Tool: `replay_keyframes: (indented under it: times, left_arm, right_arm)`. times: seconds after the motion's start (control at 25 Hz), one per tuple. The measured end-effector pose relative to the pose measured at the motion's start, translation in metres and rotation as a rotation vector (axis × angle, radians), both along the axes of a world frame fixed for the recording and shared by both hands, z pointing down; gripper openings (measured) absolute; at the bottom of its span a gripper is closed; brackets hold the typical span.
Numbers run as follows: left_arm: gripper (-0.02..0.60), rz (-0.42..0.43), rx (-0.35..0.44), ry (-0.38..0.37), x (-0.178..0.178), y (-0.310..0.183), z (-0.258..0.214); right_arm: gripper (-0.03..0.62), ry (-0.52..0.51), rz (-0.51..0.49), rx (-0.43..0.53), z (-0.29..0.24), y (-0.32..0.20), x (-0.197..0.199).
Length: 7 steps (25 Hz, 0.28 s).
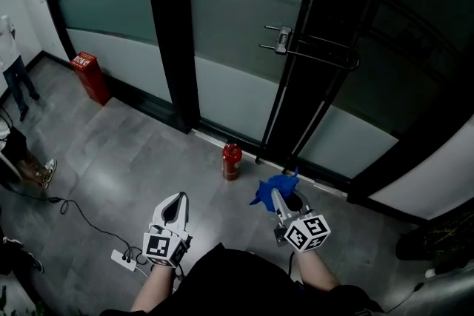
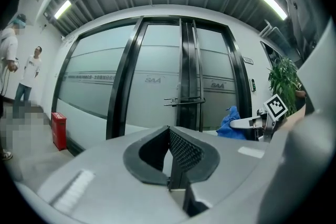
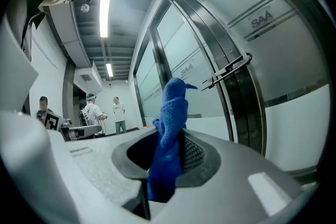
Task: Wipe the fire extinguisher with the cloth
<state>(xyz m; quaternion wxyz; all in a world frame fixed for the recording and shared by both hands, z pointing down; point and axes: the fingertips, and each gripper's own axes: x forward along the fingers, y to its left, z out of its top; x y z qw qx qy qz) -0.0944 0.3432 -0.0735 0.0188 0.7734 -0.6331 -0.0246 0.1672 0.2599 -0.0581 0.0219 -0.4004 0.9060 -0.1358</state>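
A glass door (image 1: 244,48) was seen beyond both pairs of fingers. The red fire extinguisher (image 1: 232,161) was stood upright on the floor ahead of the fingertips, well apart from them. The left gripper (image 2: 170,157) was held with its fingers pressed together on nothing. The right gripper (image 3: 167,162) was clamped on the blue cloth (image 3: 171,123), which was bunched up past the fingertips.

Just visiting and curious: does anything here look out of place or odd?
Slightly. The red fire extinguisher stands upright on the floor right before the glass doors, apart from the red box farther left. A power strip and its cable lie loose on the floor. Nothing looks spilled.
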Motion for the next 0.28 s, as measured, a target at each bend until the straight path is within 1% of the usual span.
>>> replay_keyframes:
  times: [0.12, 0.28]
  left_arm:
    - [0.008, 0.002, -0.007, -0.005, -0.004, -0.001, 0.002]
    - [0.008, 0.001, -0.033, 0.0, -0.012, -0.001, 0.006]
  right_arm:
    - [0.087, -0.018, -0.002, 0.015, -0.009, -0.002, -0.002]
    - [0.087, -0.016, -0.009, 0.013, -0.009, -0.001, -0.006]
